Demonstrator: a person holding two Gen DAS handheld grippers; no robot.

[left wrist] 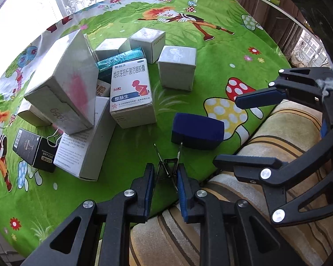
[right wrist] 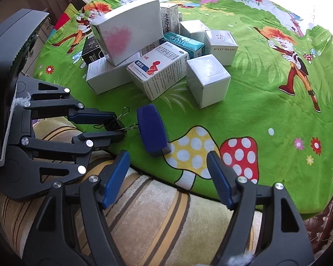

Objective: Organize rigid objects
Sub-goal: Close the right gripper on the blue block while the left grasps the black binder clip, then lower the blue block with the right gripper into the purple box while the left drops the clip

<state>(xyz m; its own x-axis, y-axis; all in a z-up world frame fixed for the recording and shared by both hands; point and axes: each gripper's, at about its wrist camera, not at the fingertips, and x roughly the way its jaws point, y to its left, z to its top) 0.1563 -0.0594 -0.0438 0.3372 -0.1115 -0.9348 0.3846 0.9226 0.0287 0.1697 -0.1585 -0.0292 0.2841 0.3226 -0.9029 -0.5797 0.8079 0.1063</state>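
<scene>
Green cloth (left wrist: 211,66) with cartoon mushrooms and figures covers the table, and a striped cushion (right wrist: 157,217) lies at its near edge.

The left gripper (left wrist: 165,175) has its fingers nearly closed on a black binder clip (left wrist: 166,170). The right wrist view shows the clip (right wrist: 113,123) held between the two pads, with its wire handles pointing toward the cloth. One handle touches or almost touches the blue case (right wrist: 152,129), which lies flat on the cloth just beside the clip; I cannot tell which.

The right gripper (right wrist: 168,177) is wide open and holds nothing. It hangs over the edge of the table, near the yellow mushroom print and close to the blue case (left wrist: 197,130).

Behind the case is a group of boxes. A medicine box (left wrist: 132,88) with red and blue print leans against the pile. A big white box (left wrist: 62,84) with a pink stain lies tilted on top of the others. A white cube (left wrist: 177,68) stands alone just to the right of the medicine box. A black box (left wrist: 35,149) lies at the left edge of the pile, and a second binder clip (left wrist: 54,137) touches it.
</scene>
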